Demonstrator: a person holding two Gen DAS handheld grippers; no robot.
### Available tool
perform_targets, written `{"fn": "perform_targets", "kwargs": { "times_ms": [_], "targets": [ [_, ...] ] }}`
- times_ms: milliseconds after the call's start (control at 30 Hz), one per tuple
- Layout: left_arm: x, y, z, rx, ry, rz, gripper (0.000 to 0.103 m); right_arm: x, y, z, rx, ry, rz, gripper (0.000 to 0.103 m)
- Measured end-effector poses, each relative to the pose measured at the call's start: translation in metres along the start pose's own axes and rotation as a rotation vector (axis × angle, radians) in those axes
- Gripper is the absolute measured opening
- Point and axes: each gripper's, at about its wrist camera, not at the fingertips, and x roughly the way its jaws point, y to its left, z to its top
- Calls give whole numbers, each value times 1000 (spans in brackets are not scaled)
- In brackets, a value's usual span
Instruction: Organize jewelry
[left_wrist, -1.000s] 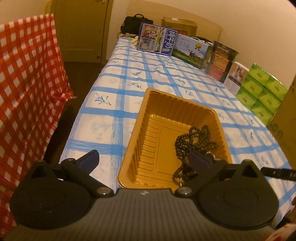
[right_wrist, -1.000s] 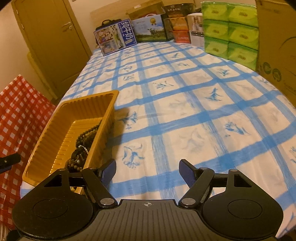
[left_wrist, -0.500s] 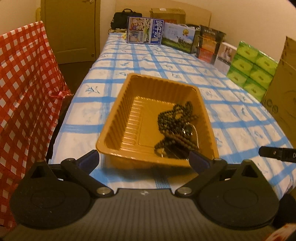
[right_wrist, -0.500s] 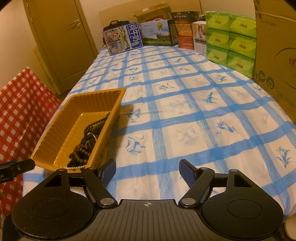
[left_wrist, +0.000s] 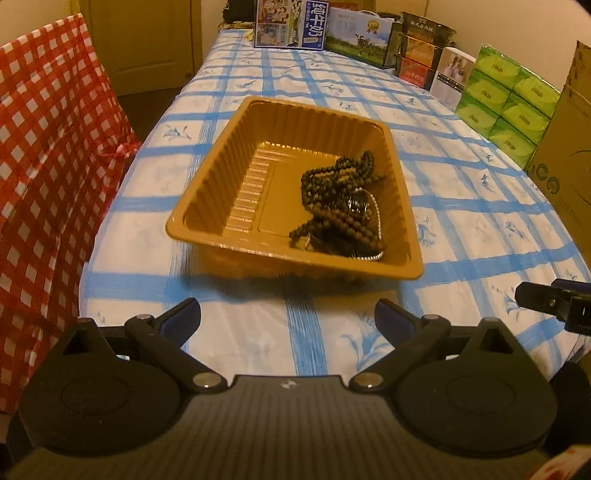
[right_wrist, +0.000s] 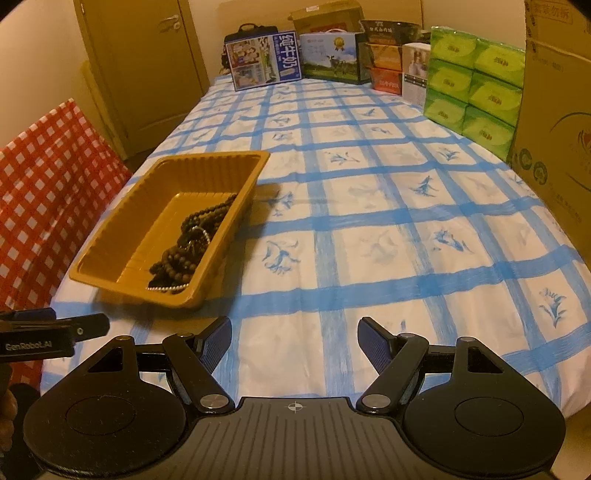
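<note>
A ribbed golden-brown plastic tray (left_wrist: 207, 192) (right_wrist: 122, 280) rests on the blue-checked tablecloth near the table's front left corner. Inside it, against its right wall, lies a tangle of dark bead strands with a thin silver chain (left_wrist: 340, 199) (right_wrist: 188, 240). My left gripper (left_wrist: 288, 314) hovers open just in front of the tray, nothing between its fingers. My right gripper (right_wrist: 295, 334) is open over bare cloth to the right of the tray, holding nothing. Each gripper's tip shows at the edge of the other's view.
Printed boxes (right_wrist: 266, 59) and stacked green tissue packs (right_wrist: 472, 85) line the far and right edges of the table. A big cardboard box (right_wrist: 554, 122) stands at the right. A red checked cloth (left_wrist: 48, 155) hangs left of the table, a door (right_wrist: 147, 66) beyond it.
Both grippers have drawn back from the tray toward the table's front edge; the tray now lies wholly ahead of the left gripper's fingers. Both stay open and the beads have not moved.
</note>
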Motion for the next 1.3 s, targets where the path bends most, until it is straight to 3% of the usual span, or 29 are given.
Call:
{"fn": "perform_targets", "kwargs": {
  "times_ms": [567,1300],
  "targets": [
    [0,-25,-9,70,-15,7,100,7,5,-11,-23,53,3,75],
    [2,-30,-7,66,-19,-13,100,10,9,-14,-25,66,7,75]
  ]
}}
